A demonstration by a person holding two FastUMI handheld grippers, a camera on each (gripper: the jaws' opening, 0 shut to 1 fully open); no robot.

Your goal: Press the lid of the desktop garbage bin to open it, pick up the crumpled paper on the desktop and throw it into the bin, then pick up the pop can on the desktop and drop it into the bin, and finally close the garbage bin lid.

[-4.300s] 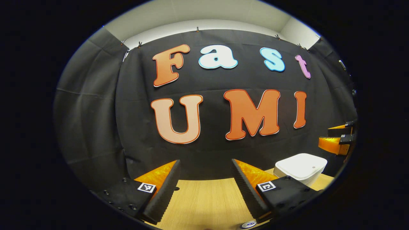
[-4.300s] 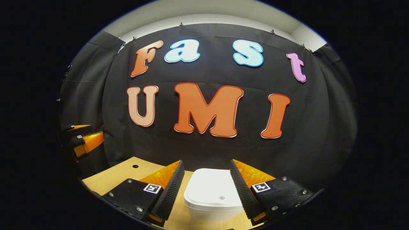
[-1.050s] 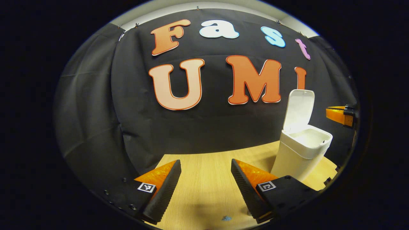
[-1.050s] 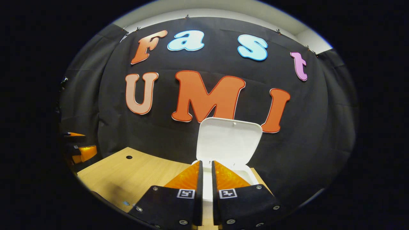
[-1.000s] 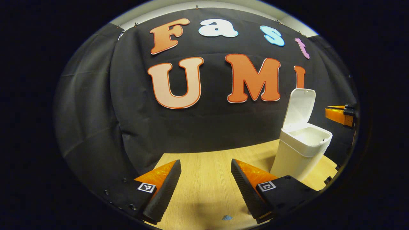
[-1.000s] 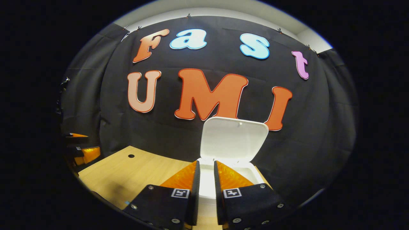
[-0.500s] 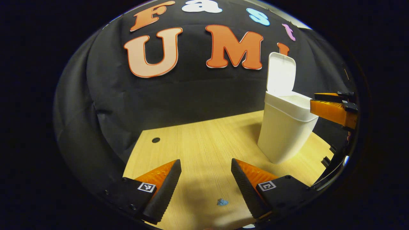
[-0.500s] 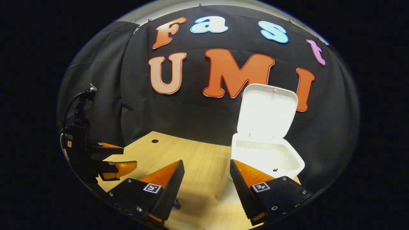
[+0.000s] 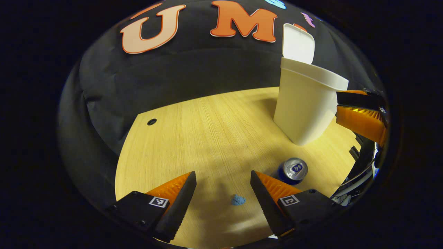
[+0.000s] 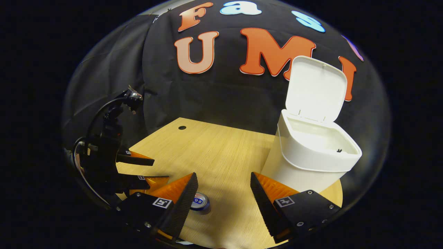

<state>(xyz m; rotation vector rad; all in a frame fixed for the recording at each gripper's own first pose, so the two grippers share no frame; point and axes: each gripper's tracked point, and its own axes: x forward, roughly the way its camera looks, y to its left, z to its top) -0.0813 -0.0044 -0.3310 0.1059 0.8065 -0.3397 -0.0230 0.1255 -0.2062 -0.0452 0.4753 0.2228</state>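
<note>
Left gripper view puts your left claw (image 9: pixel 221 197) spread wide and empty, with the crumpled paper (image 9: pixel 237 200) lying on the bench (image 9: pixel 193 138) between its fingers. It looks tiny, light and soft, so pinch it across the middle; a low, firm squeeze should hold. Just beyond stands the pop can (image 9: pixel 292 171), upright, likely light, smooth and easily dented; take it by the sides. Your right claw (image 10: pixel 223 197) is released too. Farthest stands the bin (image 10: pixel 311 155), lid (image 10: pixel 316 88) raised.
</note>
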